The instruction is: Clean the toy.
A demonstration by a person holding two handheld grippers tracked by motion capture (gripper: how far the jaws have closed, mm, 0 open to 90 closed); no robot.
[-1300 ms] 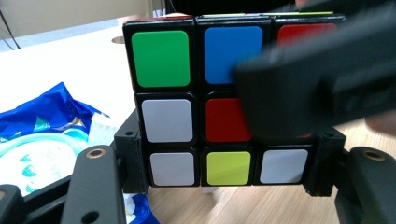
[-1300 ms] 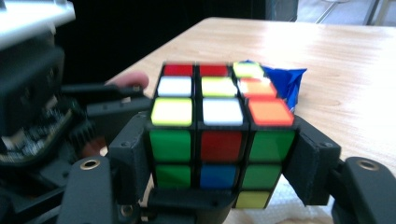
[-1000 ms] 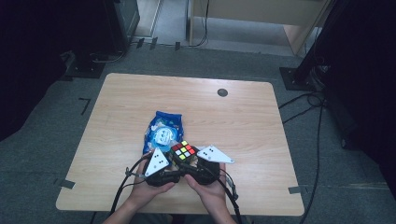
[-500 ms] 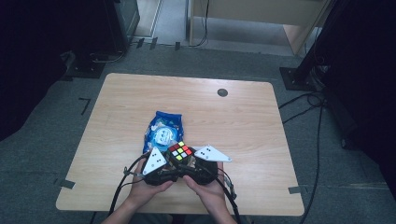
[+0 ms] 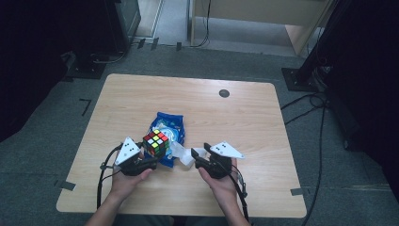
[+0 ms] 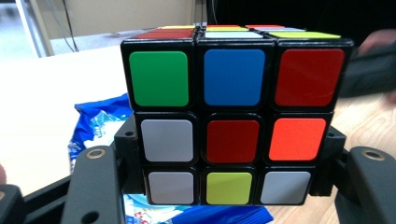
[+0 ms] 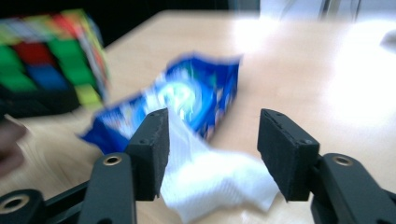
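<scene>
Multicoloured cube [image 6: 232, 122]: green, blue, red squares on black, above white, red, orange. Beside cube, blue packet [image 5: 168, 129] with white print; white tissue [image 7: 217, 179]; pale wood table [image 5: 244, 117].

Wooden tabletop [image 5: 244, 117] carrying blue snack bag [image 5: 168, 127] near centre, white cloth [image 5: 182, 154] lying just right of bag, touching it.

The snack bag [image 5: 168, 136] lies on the table [image 5: 244, 122], near its front middle. Just left of the bag, the puzzle cube [image 5: 156, 142] sits between the left gripper's [image 5: 141, 157] jaws. At the bag's right front corner lies a tissue [image 5: 181, 154], with the right gripper [image 5: 200, 157] just beyond it.
</scene>
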